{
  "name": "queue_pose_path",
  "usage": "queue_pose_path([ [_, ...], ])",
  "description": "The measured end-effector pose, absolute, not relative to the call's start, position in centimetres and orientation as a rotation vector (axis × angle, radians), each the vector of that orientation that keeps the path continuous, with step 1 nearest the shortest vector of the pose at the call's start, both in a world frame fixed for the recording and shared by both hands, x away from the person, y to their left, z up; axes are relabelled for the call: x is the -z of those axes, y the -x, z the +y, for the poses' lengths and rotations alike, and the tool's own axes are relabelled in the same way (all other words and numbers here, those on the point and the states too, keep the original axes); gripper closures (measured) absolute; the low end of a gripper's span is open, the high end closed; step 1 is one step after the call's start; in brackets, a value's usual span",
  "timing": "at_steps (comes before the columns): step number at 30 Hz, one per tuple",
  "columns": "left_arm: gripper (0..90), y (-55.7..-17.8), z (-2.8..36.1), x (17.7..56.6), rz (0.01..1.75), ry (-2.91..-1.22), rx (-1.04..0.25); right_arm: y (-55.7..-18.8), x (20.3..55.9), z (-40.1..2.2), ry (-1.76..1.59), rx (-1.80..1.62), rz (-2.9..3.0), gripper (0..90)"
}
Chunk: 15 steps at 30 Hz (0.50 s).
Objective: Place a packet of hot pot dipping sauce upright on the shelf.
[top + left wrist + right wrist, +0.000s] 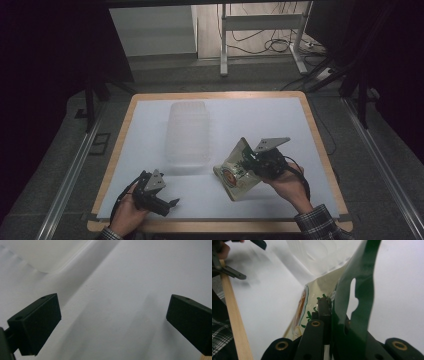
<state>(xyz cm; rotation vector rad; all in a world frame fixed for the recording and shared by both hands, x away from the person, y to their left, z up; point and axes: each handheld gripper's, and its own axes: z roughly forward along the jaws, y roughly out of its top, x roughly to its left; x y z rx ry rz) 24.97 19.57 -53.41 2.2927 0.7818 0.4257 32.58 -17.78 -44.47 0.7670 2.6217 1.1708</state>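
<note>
- A cream-and-green printed snack bag [234,172] is clamped at its green top edge by the right gripper [248,161], tilted above the near right of the white table [260,115].
- The left gripper [170,204] is seen open and empty, near left.
- The clear ribbed plastic container [188,132] is judged the likely destination; placing remains.

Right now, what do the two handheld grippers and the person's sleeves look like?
Both the left gripper and the right gripper are black, each topped by a grey three-cornered plate, with a dark cable trailing past the hand. The left gripper's jaws end in blocky black pads. Brass-coloured screw rings show at the base of the right gripper's jaws. Each wrist shows a dark plaid sleeve.
</note>
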Motion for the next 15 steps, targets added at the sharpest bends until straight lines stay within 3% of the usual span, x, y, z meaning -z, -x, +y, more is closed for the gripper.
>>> queue_pose_path([
  [15, 0.0, -25.0, 19.8, 53.3, 0.789, -2.274, -0.433, -33.5, 41.8, -18.5, -0.734, -1.197, 2.540, 89.8],
])
